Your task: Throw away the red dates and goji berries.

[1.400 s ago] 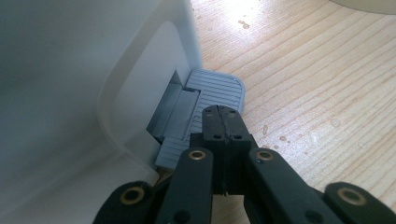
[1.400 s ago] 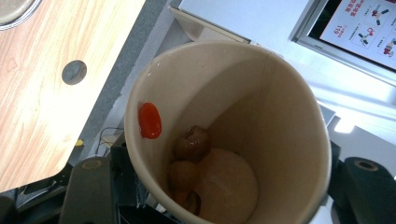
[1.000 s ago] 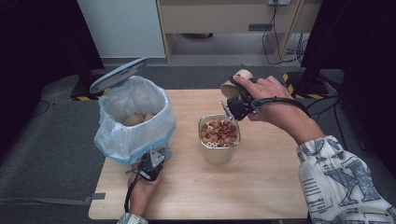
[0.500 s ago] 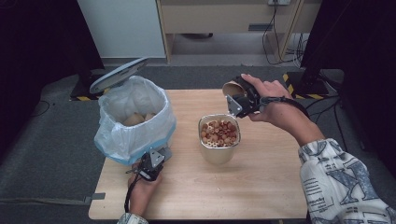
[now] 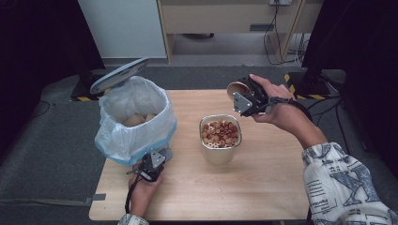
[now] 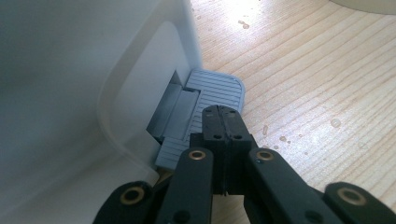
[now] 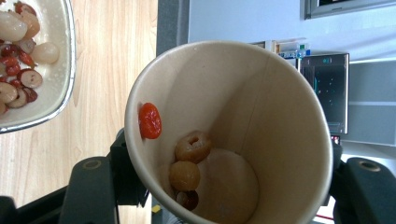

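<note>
Your right tool (image 5: 245,99) clamps the paper cup (image 7: 229,135), tipped near the metal bowl (image 5: 219,151) to shed leftover pieces. Left tool (image 6: 222,122), jaws together, presses the bin pedal (image 6: 212,95), holding the lid (image 5: 119,75) up.

Bright overhead light; glare on wood; dark, soft edges.
</note>
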{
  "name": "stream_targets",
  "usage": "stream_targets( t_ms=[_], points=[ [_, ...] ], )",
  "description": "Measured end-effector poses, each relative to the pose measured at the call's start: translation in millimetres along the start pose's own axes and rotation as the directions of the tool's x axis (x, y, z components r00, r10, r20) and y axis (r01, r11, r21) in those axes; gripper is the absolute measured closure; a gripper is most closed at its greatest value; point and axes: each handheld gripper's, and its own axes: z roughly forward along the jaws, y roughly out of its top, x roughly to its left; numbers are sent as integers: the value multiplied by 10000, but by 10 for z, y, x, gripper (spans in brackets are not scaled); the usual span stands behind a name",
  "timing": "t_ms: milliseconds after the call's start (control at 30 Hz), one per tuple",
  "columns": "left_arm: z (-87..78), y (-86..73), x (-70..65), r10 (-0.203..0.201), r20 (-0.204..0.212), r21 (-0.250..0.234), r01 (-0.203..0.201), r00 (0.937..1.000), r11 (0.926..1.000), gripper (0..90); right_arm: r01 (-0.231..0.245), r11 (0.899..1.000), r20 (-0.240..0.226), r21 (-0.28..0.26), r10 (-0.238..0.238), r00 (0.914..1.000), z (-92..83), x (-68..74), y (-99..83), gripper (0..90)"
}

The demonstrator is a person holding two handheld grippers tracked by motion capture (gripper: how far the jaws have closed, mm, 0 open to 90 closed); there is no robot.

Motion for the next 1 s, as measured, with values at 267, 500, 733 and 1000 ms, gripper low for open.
stream_targets(
  t_ms=[267,500,733,1000],
  points=[
    [1,-1,0,-30,7,-25,30,10000,10000,893,-1069,9935,-103,-390,1066,9943,11,4,-110,339],
    [2,-3,-1,-59,17,-40,59,10000,10000,893,-1713,9839,-167,-519,1706,9852,19,32,-204,339],
    [2,-3,-1,-49,11,-41,49,10000,10000,893,-2415,9684,-485,-622,2388,9699,47,71,-311,338],
    [2,-3,1,-46,23,-43,46,10000,10000,893,-3308,9410,-663,-712,3264,9429,57,78,-466,338]
  ],
)
